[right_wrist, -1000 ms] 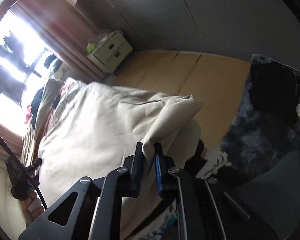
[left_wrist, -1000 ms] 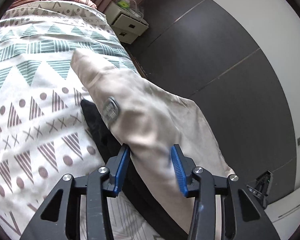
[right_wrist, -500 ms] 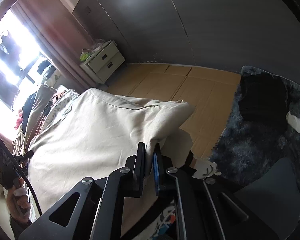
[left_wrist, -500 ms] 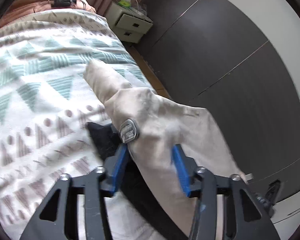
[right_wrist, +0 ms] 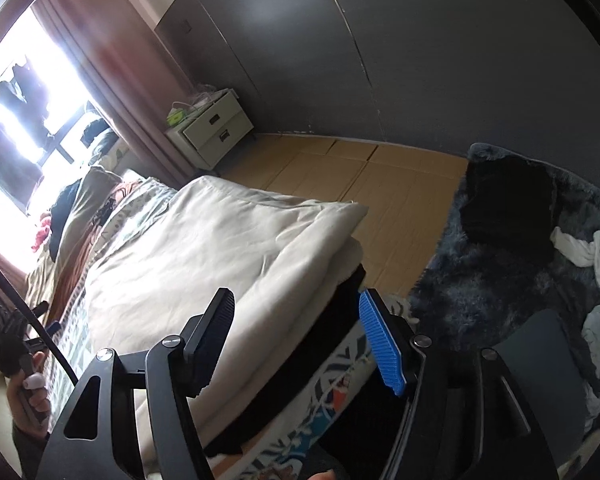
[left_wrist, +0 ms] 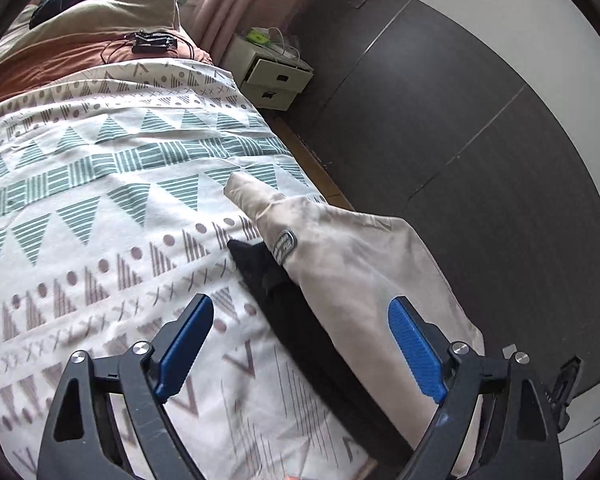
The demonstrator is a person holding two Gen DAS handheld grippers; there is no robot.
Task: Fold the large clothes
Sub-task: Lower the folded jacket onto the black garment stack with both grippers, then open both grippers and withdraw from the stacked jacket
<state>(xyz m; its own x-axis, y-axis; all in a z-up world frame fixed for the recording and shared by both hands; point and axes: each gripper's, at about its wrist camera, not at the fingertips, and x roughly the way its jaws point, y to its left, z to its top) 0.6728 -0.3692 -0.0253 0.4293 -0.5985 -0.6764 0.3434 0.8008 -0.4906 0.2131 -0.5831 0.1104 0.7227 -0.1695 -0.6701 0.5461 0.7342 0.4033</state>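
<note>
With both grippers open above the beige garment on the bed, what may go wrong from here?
1. The beige garment lies at the side of the bed; its free edge may slide toward the floor.
2. A black garment lies under it, so the left gripper may pinch both layers at the next grasp.
3. The right gripper is open, so nothing holds the fold, and it may spring apart.

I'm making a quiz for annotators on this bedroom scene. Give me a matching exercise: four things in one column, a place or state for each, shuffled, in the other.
Things:
1. left gripper
2. cream garment
3. nightstand
4. black garment

Places or states:
A. beside the pink curtain
B. under the cream cloth's edge
C. open, holding nothing
D. folded on the patterned bedspread

Pairs: 1-C, 2-D, 3-A, 4-B
</note>
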